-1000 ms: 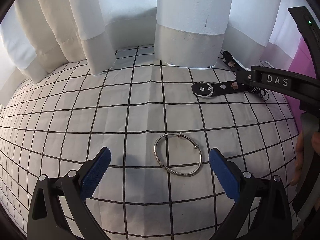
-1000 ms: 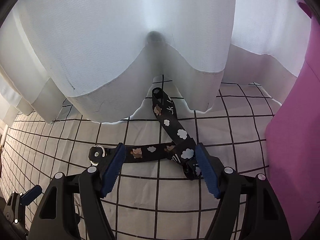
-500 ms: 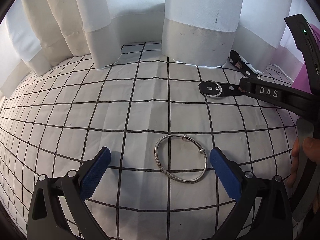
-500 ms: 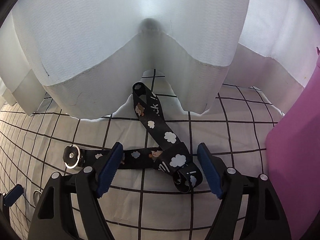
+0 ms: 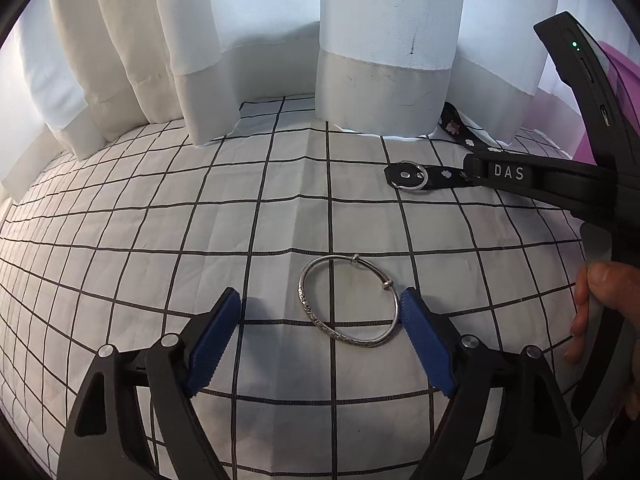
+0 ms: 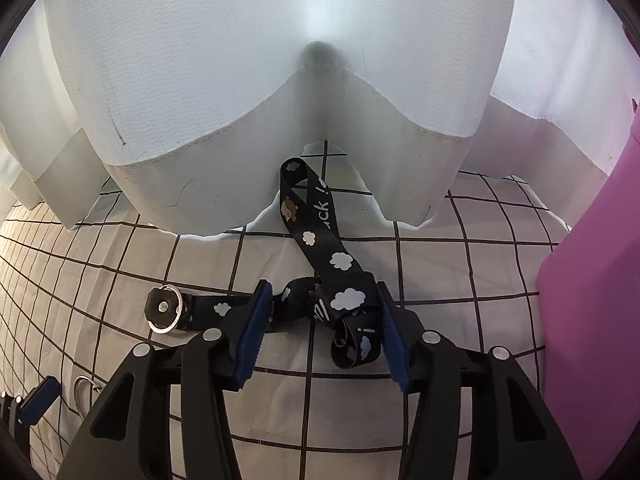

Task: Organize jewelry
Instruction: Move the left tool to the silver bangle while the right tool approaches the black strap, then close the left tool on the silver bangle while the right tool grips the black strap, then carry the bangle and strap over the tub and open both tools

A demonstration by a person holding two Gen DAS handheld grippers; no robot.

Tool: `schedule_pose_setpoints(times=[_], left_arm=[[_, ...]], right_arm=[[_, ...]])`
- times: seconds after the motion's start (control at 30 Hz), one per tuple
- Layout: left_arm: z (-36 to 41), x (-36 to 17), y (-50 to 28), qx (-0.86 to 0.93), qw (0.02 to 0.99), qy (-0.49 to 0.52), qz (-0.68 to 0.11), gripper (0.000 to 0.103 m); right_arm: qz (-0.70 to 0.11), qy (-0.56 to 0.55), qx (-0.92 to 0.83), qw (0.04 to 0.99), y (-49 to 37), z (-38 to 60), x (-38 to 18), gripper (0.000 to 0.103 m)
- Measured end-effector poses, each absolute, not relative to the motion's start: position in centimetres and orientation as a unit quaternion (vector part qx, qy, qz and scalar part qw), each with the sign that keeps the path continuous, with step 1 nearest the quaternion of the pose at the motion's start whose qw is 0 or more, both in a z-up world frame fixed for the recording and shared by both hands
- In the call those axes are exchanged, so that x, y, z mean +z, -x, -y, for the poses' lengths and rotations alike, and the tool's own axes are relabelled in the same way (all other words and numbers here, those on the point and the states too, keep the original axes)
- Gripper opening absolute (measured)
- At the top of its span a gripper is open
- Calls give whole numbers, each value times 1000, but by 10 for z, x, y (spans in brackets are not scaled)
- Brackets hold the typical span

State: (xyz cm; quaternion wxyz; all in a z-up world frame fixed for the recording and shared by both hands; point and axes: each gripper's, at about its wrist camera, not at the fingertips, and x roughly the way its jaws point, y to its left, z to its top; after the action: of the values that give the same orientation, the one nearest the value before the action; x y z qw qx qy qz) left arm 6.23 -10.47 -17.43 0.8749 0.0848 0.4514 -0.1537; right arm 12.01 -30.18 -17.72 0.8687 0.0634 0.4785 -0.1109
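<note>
A: Both grippers are narrowing compared with a second ago; each blue pad is now sitting much nearer its target, while the hands themselves are hardly shifting.

B: Taking the checked cloth (image 5: 120,240) on the bench as the landmark, what is lying on it, biggest first?

A: The white curtain (image 5: 384,40) is hanging down onto the cloth's far edge. A pink box (image 6: 592,280) is standing at the cloth's right side. The black cloud-print strap (image 6: 340,264) is lying near the far edge, one end tucked under the curtain hem, its ring end (image 5: 408,174) pointing toward the cloth's middle. The silver bangle (image 5: 348,300) is lying flat nearer the cloth's front.

B: And the grippers?

A: The left gripper (image 5: 320,320) is closing around the bangle; its right pad is just touching the rim, and the left pad is still well clear, so nothing is being gripped yet. The right gripper (image 6: 320,320) is closing over the strap's bunched, crossed part, with its pads hard against the folds. I am judging that a pinch is forming there, because the crossing gathers both runs together.

B: Why are both tilting down?

A: Probably to let the pads straddle flat things on the cloth.
</note>
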Motion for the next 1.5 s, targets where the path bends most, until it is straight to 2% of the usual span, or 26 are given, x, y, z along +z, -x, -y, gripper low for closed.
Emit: schedule_pose_setpoints(times=[0.03,0.07,0.13,0.23,0.5,0.87,1.5], left_arm=[[107,-173,-59,-161,875,-90,-447,59],[110,-171,-56,-164,876,-99,-443,49],[111,-171,-56,-164,876,-103,-441,49],[107,-169,-58,-165,875,-100,-444,48],[78,-158,-59,-158,883,-87,-434,48],[46,-121,-59,-185,889,-65,-415,48],[41,-46,-43,-235,900,-88,-357,48]], right_arm=[[-478,-61,-109,869,-120,300,-177,36],[-478,-60,-107,870,-120,299,-177,33],[-478,-62,-105,870,-118,295,-176,25],[-476,-70,-103,870,-110,290,-172,20],[-459,-99,-85,879,-79,283,-156,19],[-418,-150,-51,894,-26,268,-108,19],[-365,-140,-40,920,20,235,-22,19]])
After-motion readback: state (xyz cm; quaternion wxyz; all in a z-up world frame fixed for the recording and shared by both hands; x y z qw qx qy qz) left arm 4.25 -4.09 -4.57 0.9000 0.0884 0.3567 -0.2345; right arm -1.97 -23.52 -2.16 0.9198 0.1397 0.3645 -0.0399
